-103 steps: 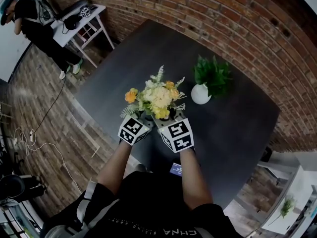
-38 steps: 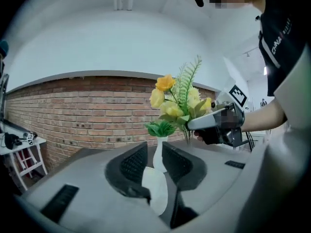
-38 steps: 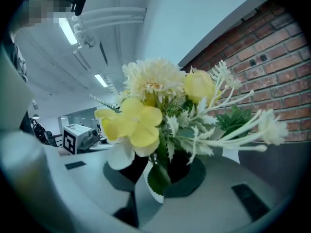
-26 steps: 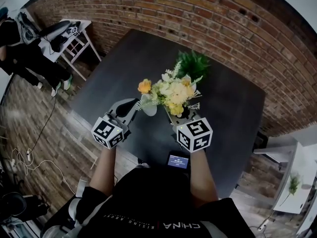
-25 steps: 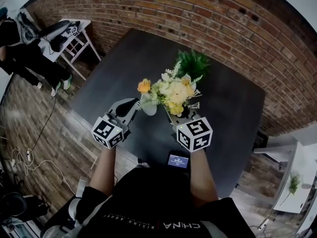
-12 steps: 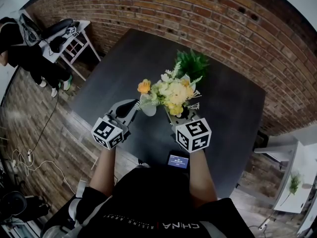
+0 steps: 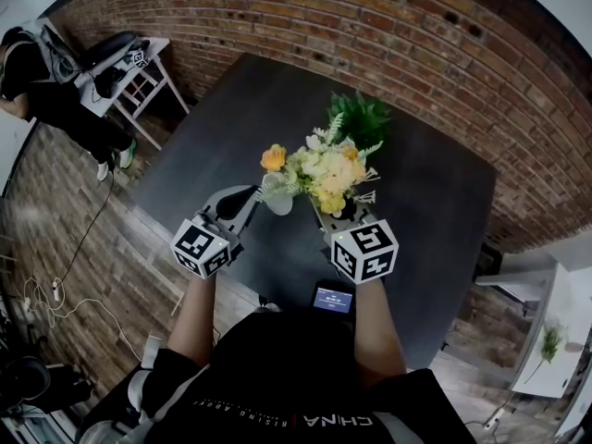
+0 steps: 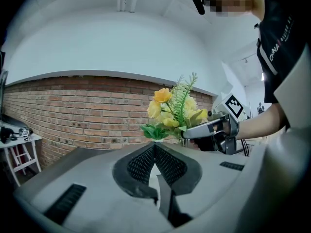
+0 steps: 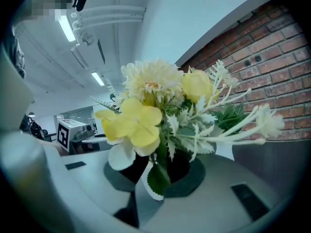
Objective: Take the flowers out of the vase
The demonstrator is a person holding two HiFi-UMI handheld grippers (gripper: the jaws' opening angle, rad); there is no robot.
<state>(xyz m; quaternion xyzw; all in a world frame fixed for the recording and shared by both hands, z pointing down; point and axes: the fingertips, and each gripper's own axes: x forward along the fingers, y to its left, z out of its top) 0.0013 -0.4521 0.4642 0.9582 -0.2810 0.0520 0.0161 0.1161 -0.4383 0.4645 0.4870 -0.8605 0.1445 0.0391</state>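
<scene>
Two hand-held grippers meet at a white vase (image 7: 277, 203) on a dark table (image 7: 231, 109).

Left gripper (image 7: 252, 197): at the vase's left side. Its jaws are brought fully together at the rim, and a white sliver of the vase wall shows between the pads.

Right gripper (image 7: 336, 213): just right of the vase. Its jaws are clamped on the dark stems and a green leaf at the base of the flowers (image 7: 319, 169).

Flowers: a bunch of yellow, cream and orange blooms with pale fern sprigs, held upright. Most heads stand above and to the right of the vase, while the orange bloom lies directly above it in the head view. Green leaves sit right at the vase mouth in the left gripper view. Whether the stem ends are inside the mouth cannot be told.

Leafy green plant (image 7: 363, 118): beyond the vase, partly hidden by the bunch.

Small lit screen (image 7: 333, 300): at the table's near edge, nearer the person than the vase.
</scene>
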